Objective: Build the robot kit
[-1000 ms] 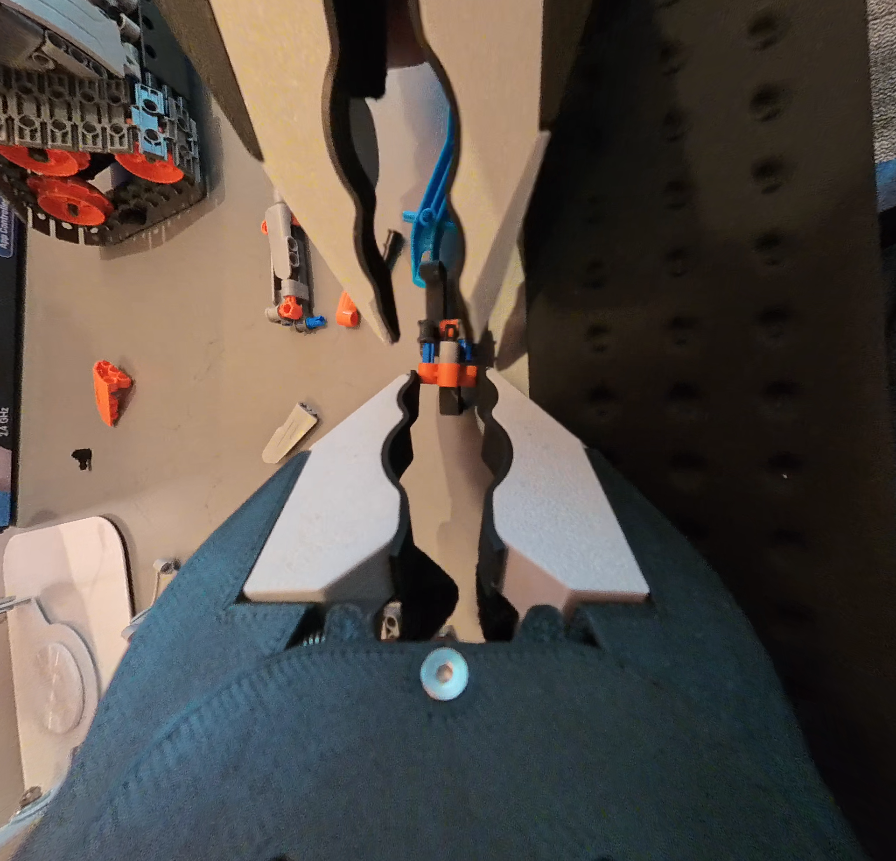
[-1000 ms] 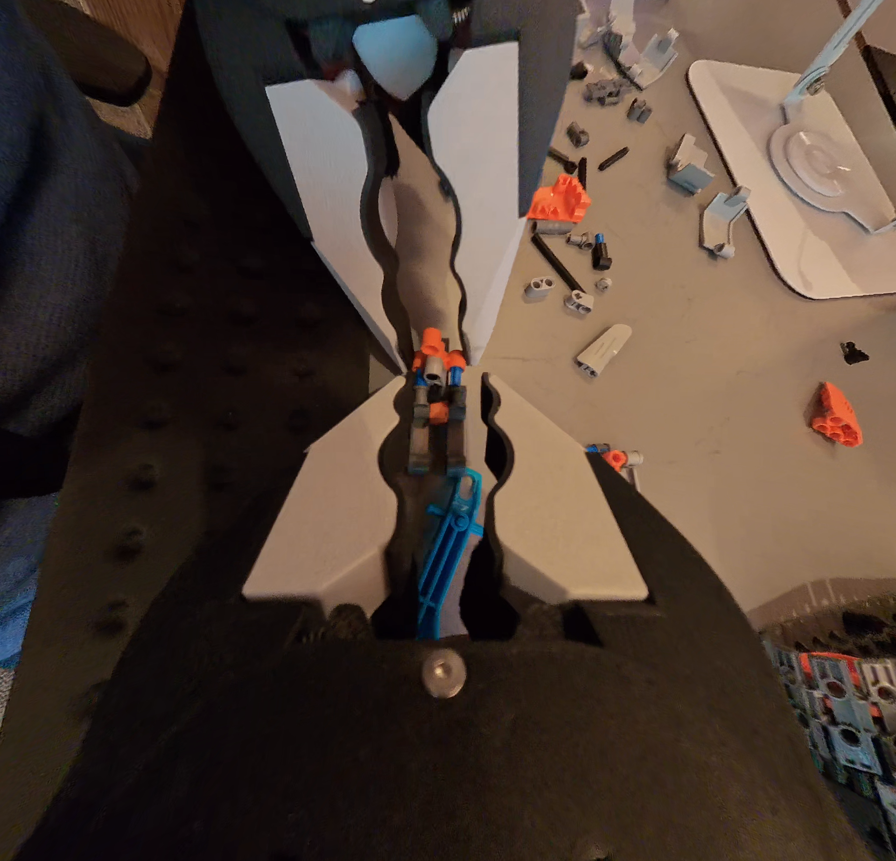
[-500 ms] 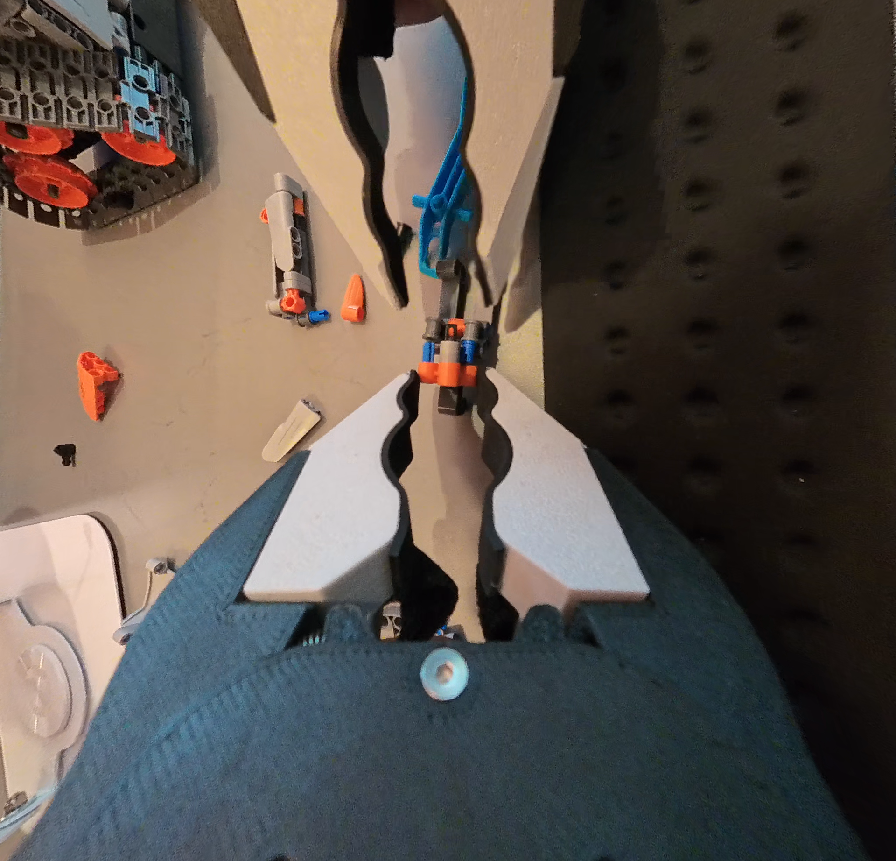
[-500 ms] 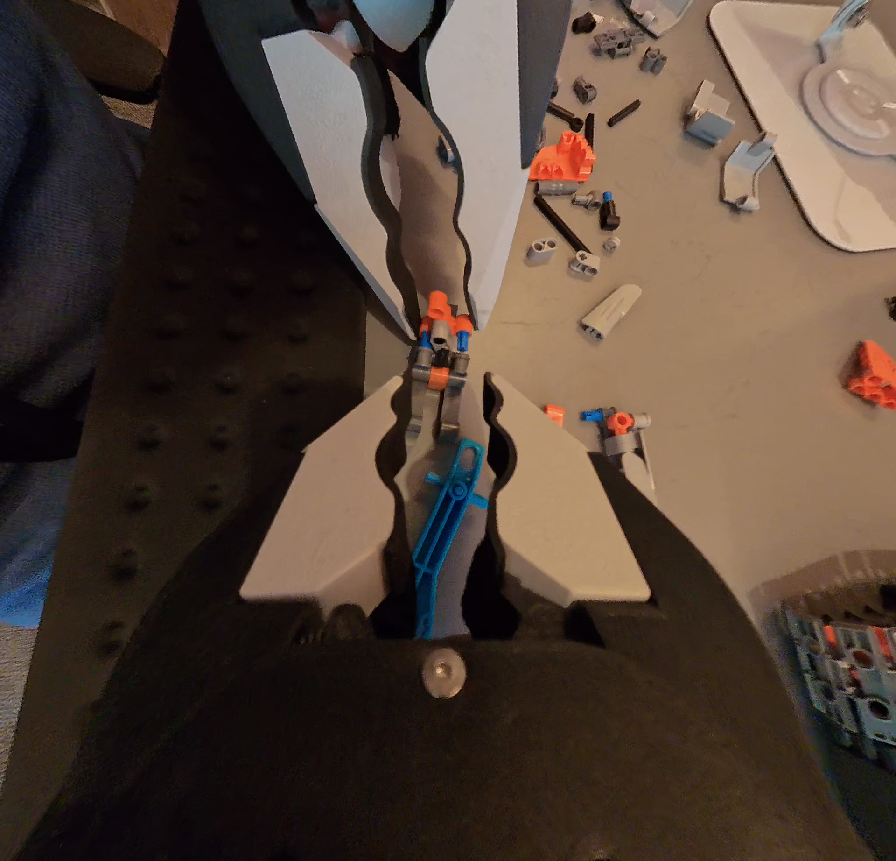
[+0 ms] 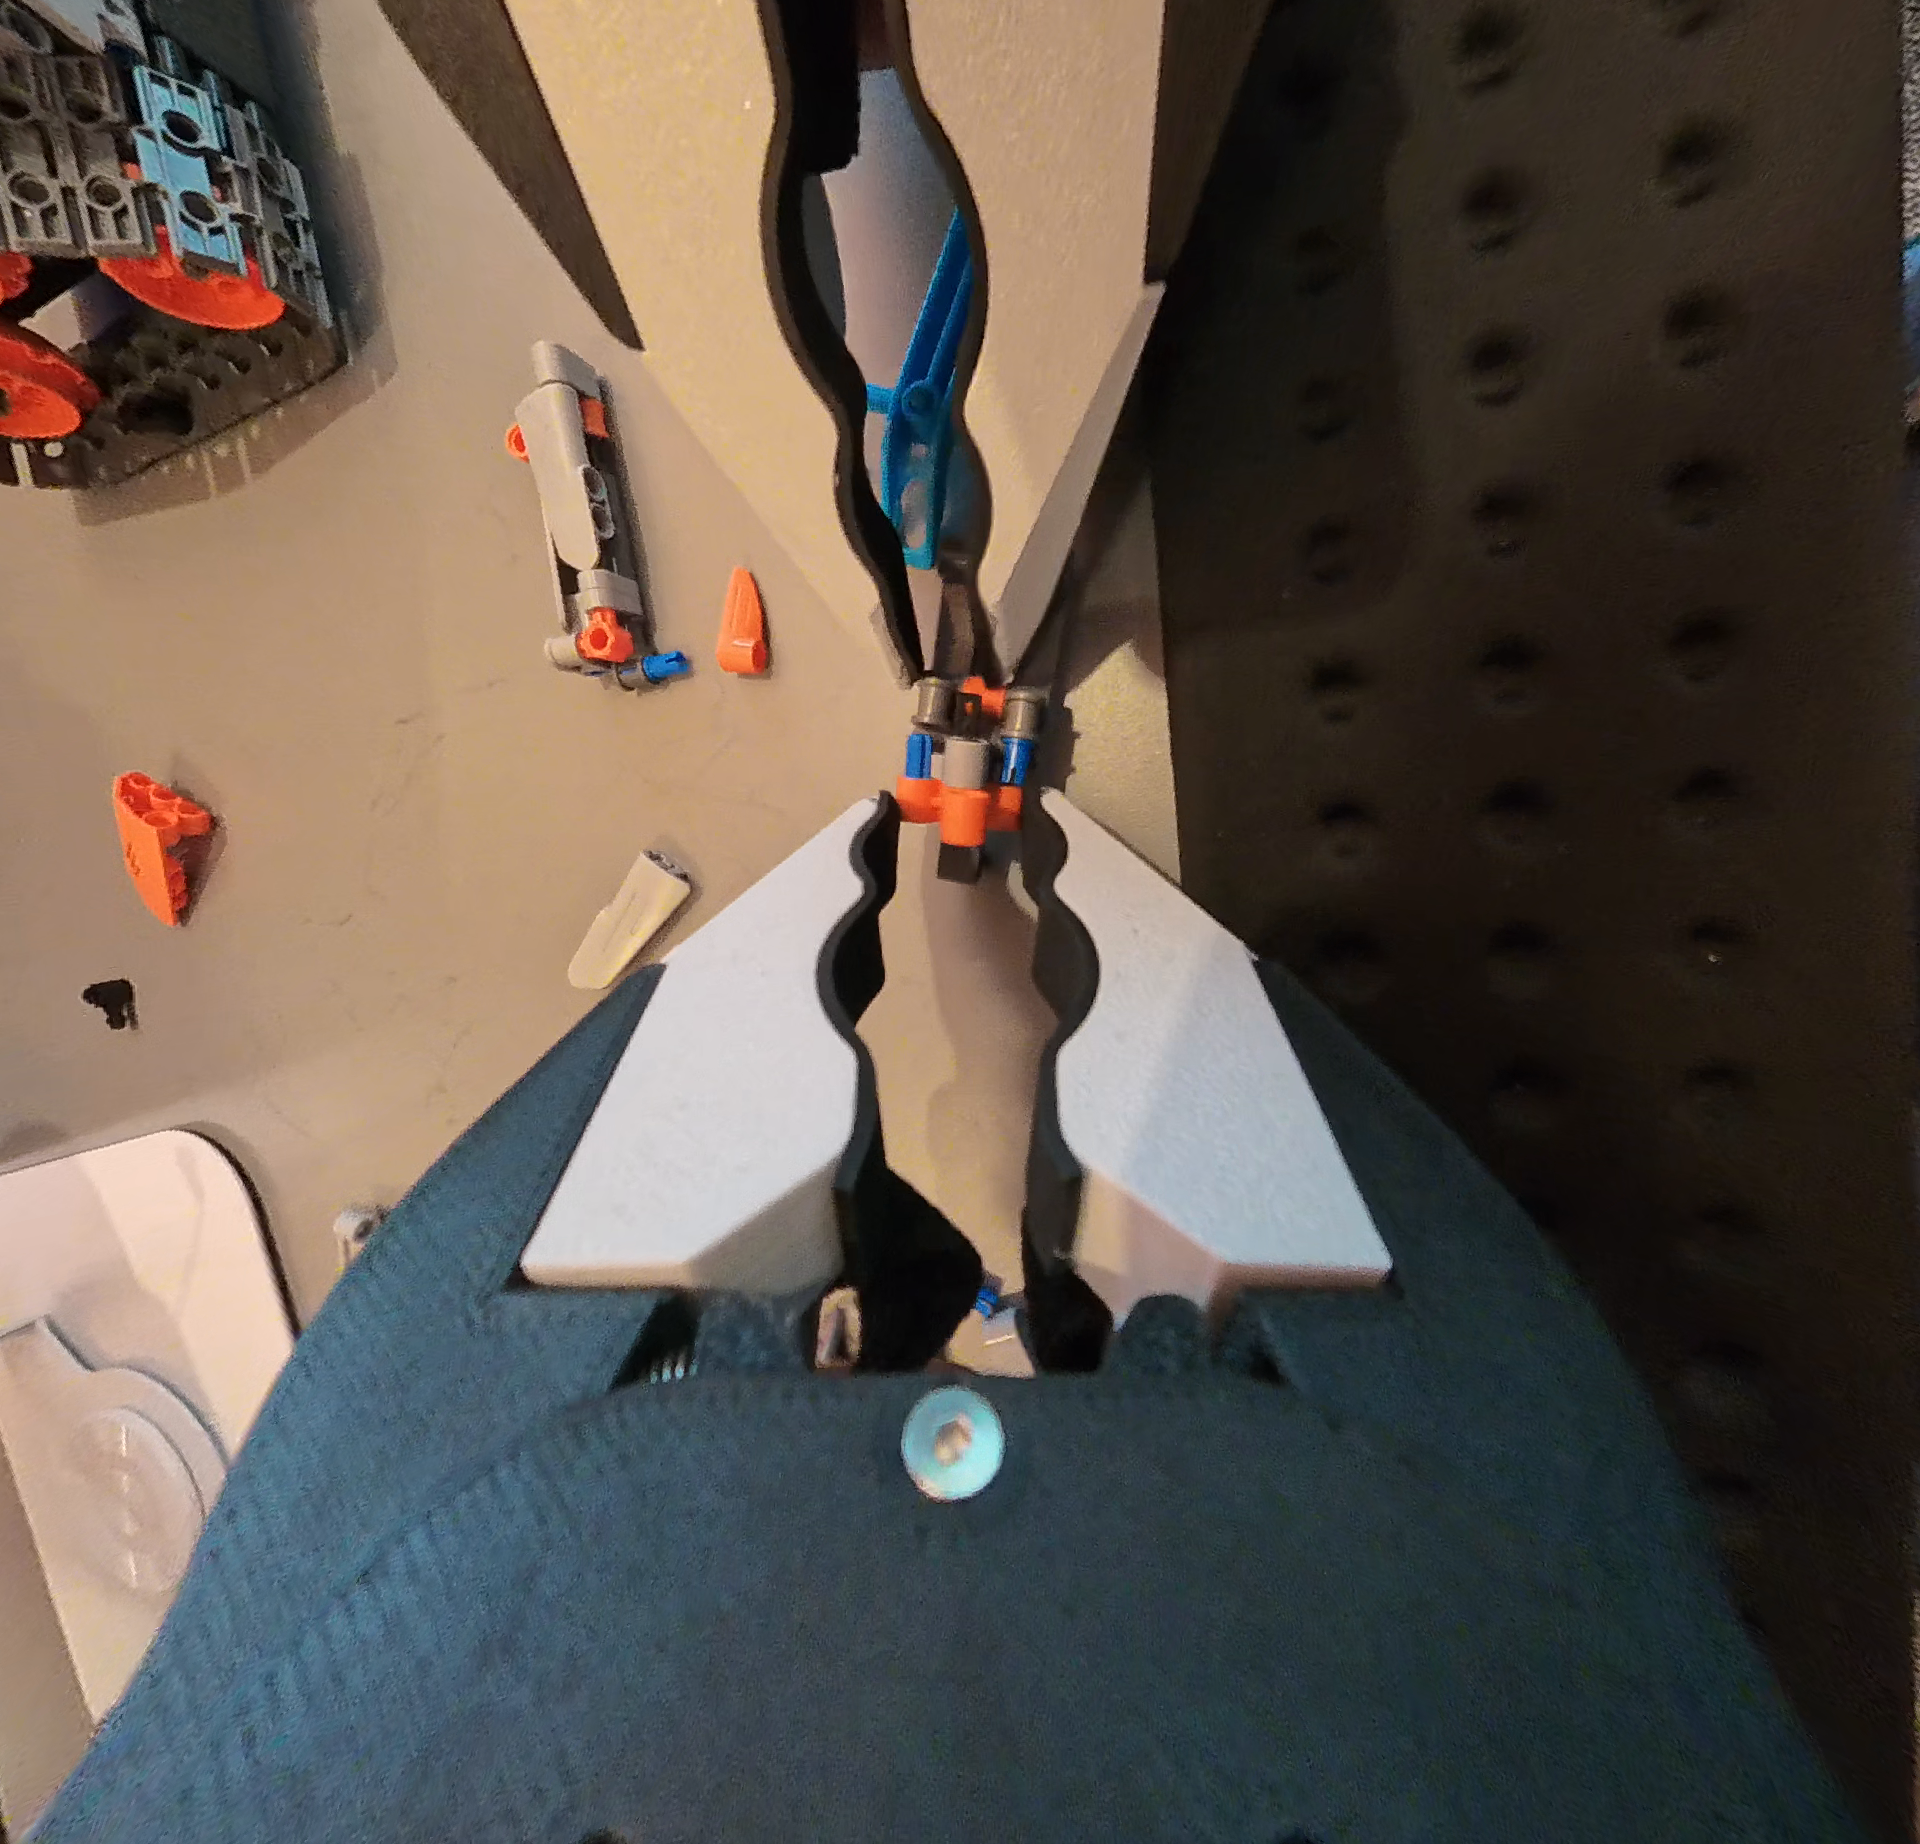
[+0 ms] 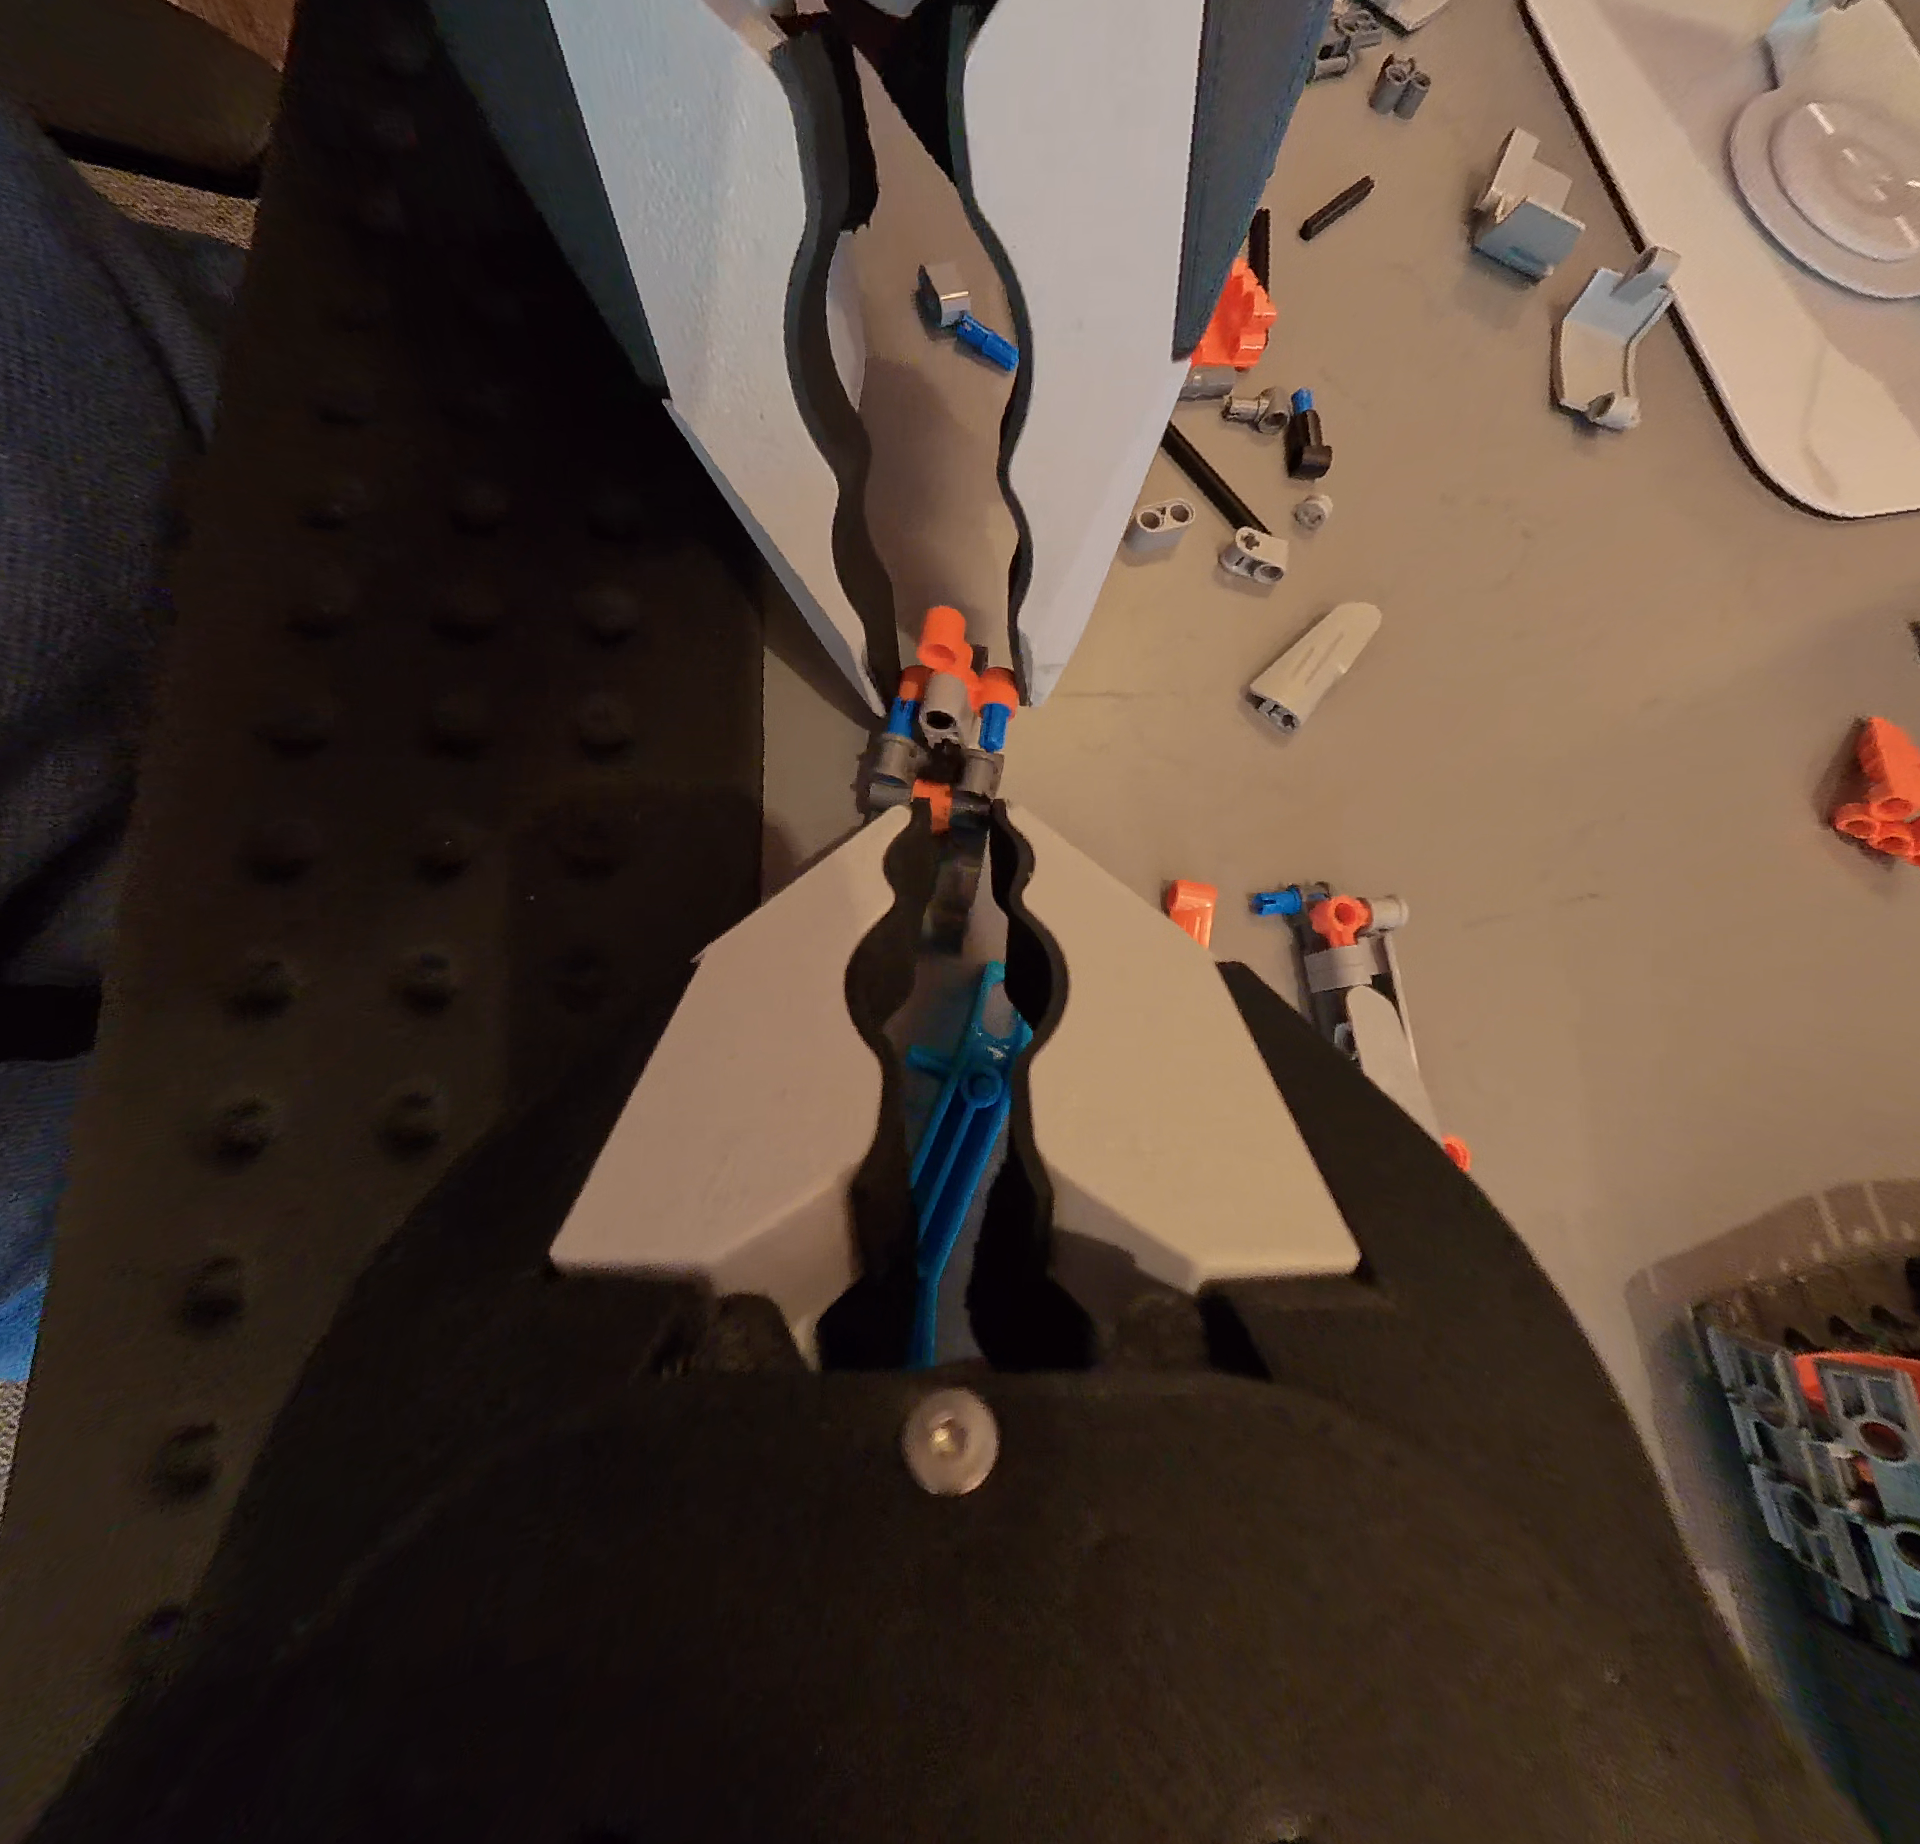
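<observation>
the left gripper (image 5: pixel 958 807) and the right gripper (image 6: pixel 940 818) met tip to tip above the grey table (image 5: pixel 416 859), near the edge of a black studded mat (image 5: pixel 1558 651). the left jaws were clamped on the orange end of a small assembly (image 5: pixel 961 766) made of orange, grey and blue pins. the right jaws were pressed together on a dark grey piece (image 6: pixel 951 880) that joined the same assembly from the other side. a blue beam (image 6: pixel 956 1140) hung from that piece and lay between the right fingers (image 6: pixel 1143 1119). on the table beside them lay loose parts: a grey strut (image 5: pixel 587 516), an orange wedge (image 5: pixel 743 636), an orange block (image 5: pixel 161 844) and a light grey panel (image 5: pixel 629 916). a tracked model (image 5: pixel 135 236) and a white tray (image 6: pixel 1662 184) stood farther away.
</observation>
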### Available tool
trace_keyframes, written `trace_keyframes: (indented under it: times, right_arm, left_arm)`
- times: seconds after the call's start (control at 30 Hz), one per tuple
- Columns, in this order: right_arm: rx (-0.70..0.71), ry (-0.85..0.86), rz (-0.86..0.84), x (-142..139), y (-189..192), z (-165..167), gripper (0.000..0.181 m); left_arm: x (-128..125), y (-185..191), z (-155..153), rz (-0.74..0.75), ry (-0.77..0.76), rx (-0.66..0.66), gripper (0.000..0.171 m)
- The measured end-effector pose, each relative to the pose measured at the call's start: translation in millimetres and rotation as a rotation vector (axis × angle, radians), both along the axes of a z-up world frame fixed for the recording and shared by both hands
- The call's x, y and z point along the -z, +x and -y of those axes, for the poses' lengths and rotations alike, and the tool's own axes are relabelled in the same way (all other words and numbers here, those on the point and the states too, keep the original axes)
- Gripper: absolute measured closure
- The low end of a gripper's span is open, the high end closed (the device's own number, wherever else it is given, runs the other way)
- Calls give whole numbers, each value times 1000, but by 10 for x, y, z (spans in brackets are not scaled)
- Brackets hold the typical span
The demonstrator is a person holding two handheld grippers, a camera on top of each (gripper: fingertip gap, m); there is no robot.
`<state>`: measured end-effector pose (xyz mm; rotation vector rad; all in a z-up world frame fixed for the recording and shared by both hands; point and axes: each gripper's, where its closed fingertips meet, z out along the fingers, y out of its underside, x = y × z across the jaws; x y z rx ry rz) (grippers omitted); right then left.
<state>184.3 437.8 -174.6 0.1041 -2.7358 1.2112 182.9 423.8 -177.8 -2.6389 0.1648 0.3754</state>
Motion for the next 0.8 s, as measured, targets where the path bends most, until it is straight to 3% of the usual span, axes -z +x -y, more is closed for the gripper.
trace_keyframes:
  times: [0.1, 0.3, 0.8]
  right_arm:
    - [-5, -27, 4, -60, -3, -12, 166]
    - [12, -66, 5, -126, -89, 37, 181]
    - [23, -62, 6, -93, -126, 65, 181]
  left_arm:
    - [9, -11, -4, 7, -4, 8, 149]
    - [7, -26, -27, -8, -8, 1, 149]
    - [-5, -72, -78, -13, 59, 21, 149]
